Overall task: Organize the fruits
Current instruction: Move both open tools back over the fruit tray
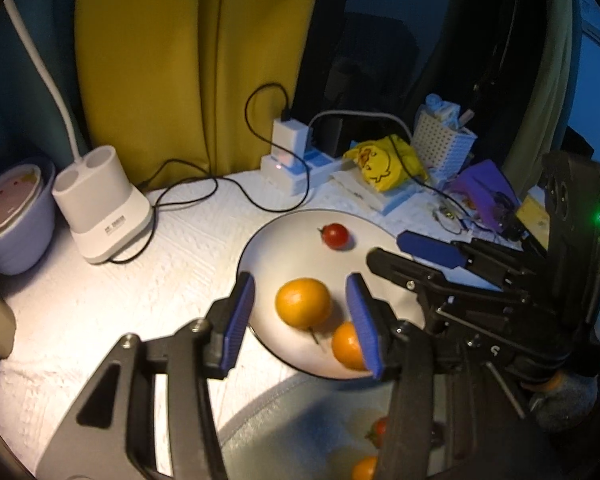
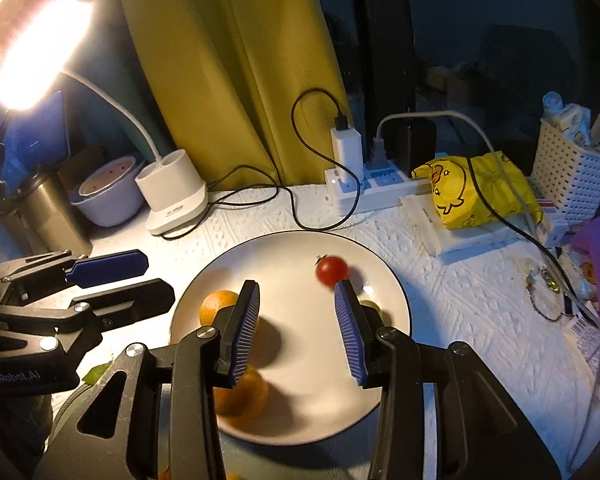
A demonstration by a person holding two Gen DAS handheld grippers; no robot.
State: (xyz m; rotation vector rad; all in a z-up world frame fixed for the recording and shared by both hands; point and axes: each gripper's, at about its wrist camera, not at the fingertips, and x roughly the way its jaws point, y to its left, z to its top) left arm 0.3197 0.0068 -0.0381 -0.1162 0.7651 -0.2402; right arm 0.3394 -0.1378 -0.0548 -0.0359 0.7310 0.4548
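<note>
Left hand-held gripper (image 1: 302,314) spread, tilted down | right hand-held gripper (image 2: 296,330) spread above plate (image 2: 388,276)

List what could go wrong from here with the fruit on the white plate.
1. The cherry tomato and two oranges lie loose on the white plate; a nudge from a finger could roll them off.
2. The left gripper and right gripper, both open and empty, hover close together over the plate; they might collide.
3. The black cable lies just behind the plate and could snag.
</note>
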